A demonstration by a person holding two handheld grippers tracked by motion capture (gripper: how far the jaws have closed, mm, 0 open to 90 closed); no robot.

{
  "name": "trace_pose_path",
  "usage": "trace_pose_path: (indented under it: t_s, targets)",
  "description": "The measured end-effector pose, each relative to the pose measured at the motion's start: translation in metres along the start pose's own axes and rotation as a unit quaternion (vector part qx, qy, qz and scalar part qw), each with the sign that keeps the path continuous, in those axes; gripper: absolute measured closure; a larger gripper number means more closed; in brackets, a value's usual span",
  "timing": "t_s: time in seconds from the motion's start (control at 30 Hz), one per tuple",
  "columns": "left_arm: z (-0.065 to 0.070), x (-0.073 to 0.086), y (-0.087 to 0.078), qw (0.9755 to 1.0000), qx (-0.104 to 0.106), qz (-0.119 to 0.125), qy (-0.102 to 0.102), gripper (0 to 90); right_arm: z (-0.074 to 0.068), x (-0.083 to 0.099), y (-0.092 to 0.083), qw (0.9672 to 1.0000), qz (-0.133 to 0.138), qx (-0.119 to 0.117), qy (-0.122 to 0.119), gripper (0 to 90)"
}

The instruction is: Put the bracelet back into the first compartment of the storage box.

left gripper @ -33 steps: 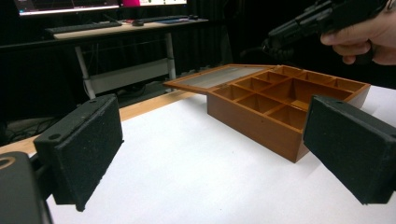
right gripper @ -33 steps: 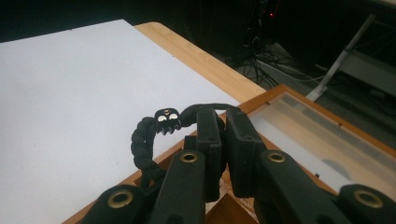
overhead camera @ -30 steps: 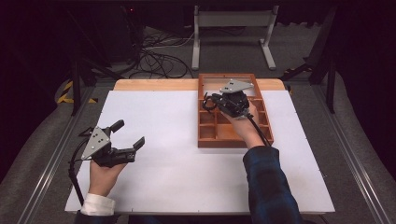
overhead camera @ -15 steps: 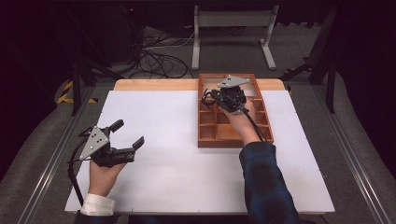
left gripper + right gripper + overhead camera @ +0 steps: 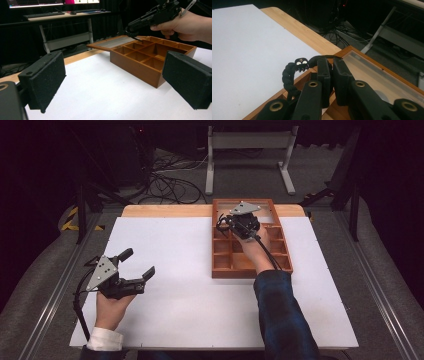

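Black braided cord bracelet (image 5: pixel 289 75) with a small skull bead (image 5: pixel 301 64) hangs from the right gripper (image 5: pixel 331 65), whose jaws are closed tight on one end of it. In the right gripper view the smooth end of the cord arches over the jaw tips, and the braided part curls down on the left side of the jaws, toward the near edge of the wooden compartment box (image 5: pixel 307 77). From the high view the right gripper (image 5: pixel 235 226) is over the far left part of the box (image 5: pixel 250 265), above the divided cells and just short of the open lid (image 5: pixel 267 212), which lies flat at the far end; the bracelet shows there as a small dark loop (image 5: pixel 221 223) at the gripper's left. Whether the cord touches the box wall cannot be told.

On the left near part of the white tabletop (image 5: pixel 190 270) the left gripper (image 5: pixel 136 266) is held with its jaws wide apart and nothing between them, well apart from the box. In the left gripper view the box (image 5: pixel 147 58) stands far right, with the right gripper (image 5: pixel 133 31) over it.
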State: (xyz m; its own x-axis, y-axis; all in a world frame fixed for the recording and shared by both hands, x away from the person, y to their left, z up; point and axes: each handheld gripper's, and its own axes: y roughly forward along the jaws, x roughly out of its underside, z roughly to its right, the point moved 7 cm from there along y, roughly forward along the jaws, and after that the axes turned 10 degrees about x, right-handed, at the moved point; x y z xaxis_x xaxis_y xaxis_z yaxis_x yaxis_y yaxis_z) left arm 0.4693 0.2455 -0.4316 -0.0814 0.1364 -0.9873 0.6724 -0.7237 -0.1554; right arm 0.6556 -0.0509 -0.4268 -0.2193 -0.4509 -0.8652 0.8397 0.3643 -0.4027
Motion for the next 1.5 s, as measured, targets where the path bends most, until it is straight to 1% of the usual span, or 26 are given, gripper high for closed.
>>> trace_pose_path:
  t_s: [0.17, 0.27, 0.47, 0.57, 0.73, 1.27, 1.5]
  targets:
    - [0.000, 0.001, 0.001, 1.0000, 0.001, -0.003, -0.001, 5.5, 0.001, 0.004, 0.005, 1.0000, -0.006, 0.001, 0.004, 85.0]
    - [0.001, 0.001, 0.001, 1.0000, 0.001, -0.003, -0.003, 5.5, 0.002, 0.007, 0.009, 0.9999, -0.008, 0.006, 0.005, 84.9]
    - [0.000, 0.002, 0.002, 1.0000, 0.002, -0.002, -0.003, 5.5, 0.002, 0.011, 0.017, 0.9998, -0.013, 0.015, 0.000, 84.9]
    - [0.000, 0.002, 0.001, 1.0000, 0.002, -0.002, -0.002, 5.5, 0.002, 0.013, 0.021, 0.9997, -0.014, 0.018, 0.001, 84.9]
    - [0.000, 0.002, 0.002, 1.0000, 0.003, -0.002, -0.003, 5.5, 0.000, 0.017, 0.027, 0.9994, -0.023, 0.024, -0.004, 84.8]
    - [0.000, 0.001, 0.001, 1.0000, 0.004, 0.000, -0.004, 5.5, -0.005, 0.022, 0.036, 0.9992, -0.035, 0.018, -0.009, 84.4]
    - [0.001, 0.001, 0.001, 1.0000, 0.005, 0.002, -0.002, 5.6, -0.005, 0.023, 0.037, 0.9989, -0.039, 0.022, -0.011, 84.0]
